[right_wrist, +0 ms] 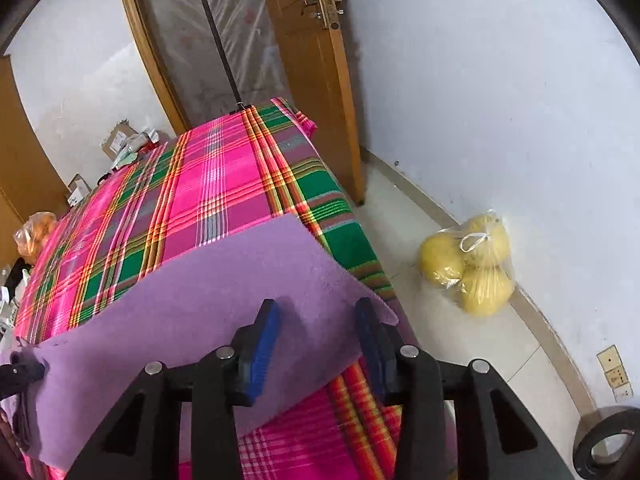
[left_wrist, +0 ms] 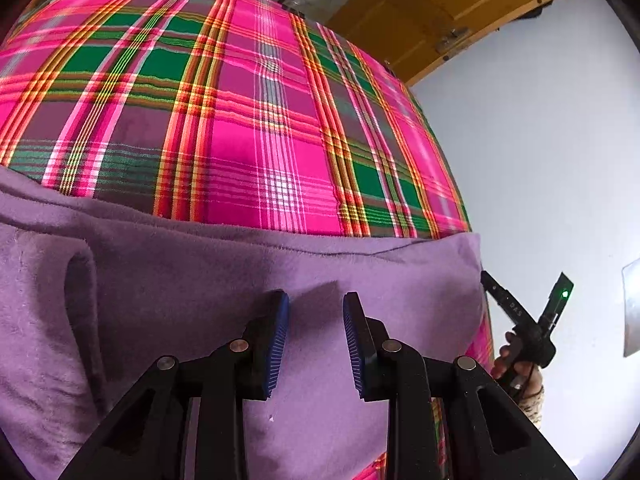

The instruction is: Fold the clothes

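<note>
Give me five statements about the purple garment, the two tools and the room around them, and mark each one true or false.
1. The purple garment lies on a pink and green plaid cloth. True.
2. The left tool is clamped shut on the garment. False: its jaws stand apart above the fabric, gripping nothing.
3. A bag of yellow fruit sits on the floor by the white wall. True.
4. The right tool holds a folded white towel. False: it is open, with only the purple garment's corner under it.
5. The wooden door in the right wrist view is painted blue. False: it is brown wood with a metal handle.
</note>
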Demonstrator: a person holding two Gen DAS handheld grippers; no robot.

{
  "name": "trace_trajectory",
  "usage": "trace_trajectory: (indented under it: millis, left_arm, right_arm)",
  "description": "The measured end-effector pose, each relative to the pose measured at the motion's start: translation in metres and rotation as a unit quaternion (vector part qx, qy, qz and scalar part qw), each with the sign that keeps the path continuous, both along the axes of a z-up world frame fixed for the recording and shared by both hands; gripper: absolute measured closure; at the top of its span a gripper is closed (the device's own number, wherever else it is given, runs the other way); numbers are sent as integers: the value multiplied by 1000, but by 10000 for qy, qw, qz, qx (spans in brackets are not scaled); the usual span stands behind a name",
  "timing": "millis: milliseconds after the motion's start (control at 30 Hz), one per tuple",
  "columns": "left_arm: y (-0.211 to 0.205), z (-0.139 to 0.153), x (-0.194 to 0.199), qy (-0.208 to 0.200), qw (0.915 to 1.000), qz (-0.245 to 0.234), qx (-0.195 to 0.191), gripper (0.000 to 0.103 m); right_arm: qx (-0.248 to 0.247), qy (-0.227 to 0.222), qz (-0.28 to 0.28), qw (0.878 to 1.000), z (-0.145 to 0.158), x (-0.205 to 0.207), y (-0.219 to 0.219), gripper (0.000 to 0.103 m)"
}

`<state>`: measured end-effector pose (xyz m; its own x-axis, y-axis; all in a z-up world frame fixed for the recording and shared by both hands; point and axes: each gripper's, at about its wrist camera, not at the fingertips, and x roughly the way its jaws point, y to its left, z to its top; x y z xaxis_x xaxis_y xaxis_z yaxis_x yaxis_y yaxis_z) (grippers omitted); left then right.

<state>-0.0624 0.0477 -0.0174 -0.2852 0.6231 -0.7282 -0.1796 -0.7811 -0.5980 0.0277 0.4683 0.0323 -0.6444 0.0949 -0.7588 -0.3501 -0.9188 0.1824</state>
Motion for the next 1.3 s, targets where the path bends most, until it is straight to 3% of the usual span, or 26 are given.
trace_trajectory:
  millis: [233,300,433,633,767,900,1067,1133,1200,1300]
  left_arm:
    - [4,0,1,89,10000,42,-2,73]
    - [4,0,1,90,9999,52,2,72]
    - [5,0,2,108,9999,52,15,70]
    - [4,0,3,170,9998,38,14,69]
    - [3,0,3,179,9998,51,38,69]
    - [3,-1,3,182,9998,68,72,69]
    - [3,-1,4,225,9997,72,70,69]
    - [4,-1,4,228,9997,72,79,69]
    - [4,-1,3,229,9997,73,90,69]
    - [4,-2,3,224,9996,83,122,69]
  right_arm:
    - [674,-236,134,9974,-1,-10,-19,64]
    - [687,-265,212,9971,-3,-12,-22,85]
    - [547,-191,360,9977,-4,-13,-22,100]
    - [192,800,686,9942,21,6,-31,101]
    - [-478,1262,1420,9806,32,12,-47,101]
    - [-931,1228,2295,9610,26,10,-77,101]
    - [-1148,722,3040,9430,8,5,-104,99]
    - [-1168,640,3247,9364,8,4,-109,97]
    - [-1385,736,3417,9266,11,8,-109,86]
    - [-1540,941,3314,9261,20,14,-100,84]
